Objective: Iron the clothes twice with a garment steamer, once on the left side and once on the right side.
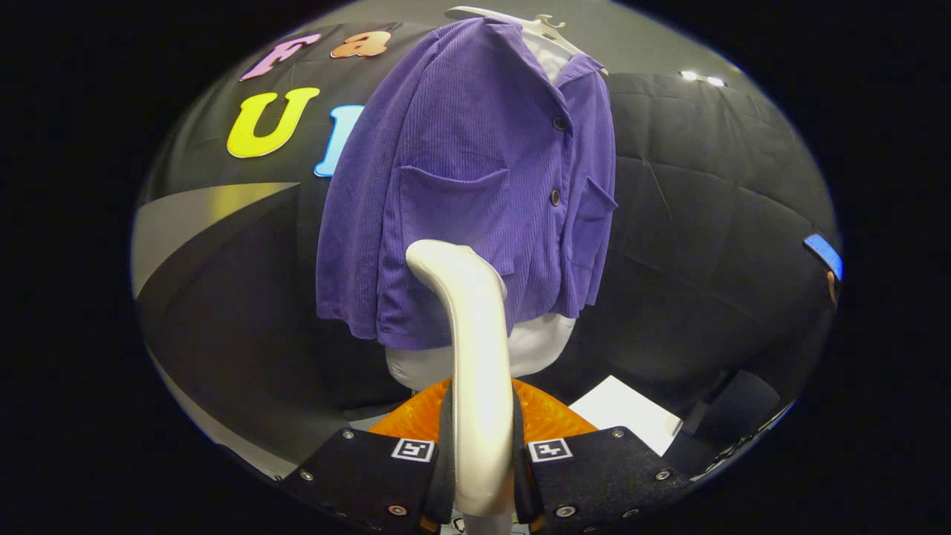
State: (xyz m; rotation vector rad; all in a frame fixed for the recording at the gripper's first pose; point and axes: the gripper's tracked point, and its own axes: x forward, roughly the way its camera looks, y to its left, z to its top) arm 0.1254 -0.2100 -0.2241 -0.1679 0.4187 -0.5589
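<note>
I have the gripper (481, 475) clamped on the steamer (475, 357), both fingers pressing its handle from either side, so the jaws sit narrow around it. The steamer rises at 12 o'clock from the fingers, its curved head meeting the lower hem of the jacket (475, 178). Just beyond the fingers lies something orange (550, 416), with a white sheet (624, 412) at 2 o'clock from them on the dark floor. The jacket hangs on a hanger (520, 21) over a white form (535, 345) that shows below the hem. My worry starts at the grip: the handle is smooth and rounded, and I judge it could twist between the fingers if I sweep sideways too fast. Next, the head looks close to centre, near the button line, so a stroke from here may cover neither side cleanly. Pushing too hard could swing the jacket on the hanger or bunch the pocket (453, 195), at 12 o'clock above the head.
</note>
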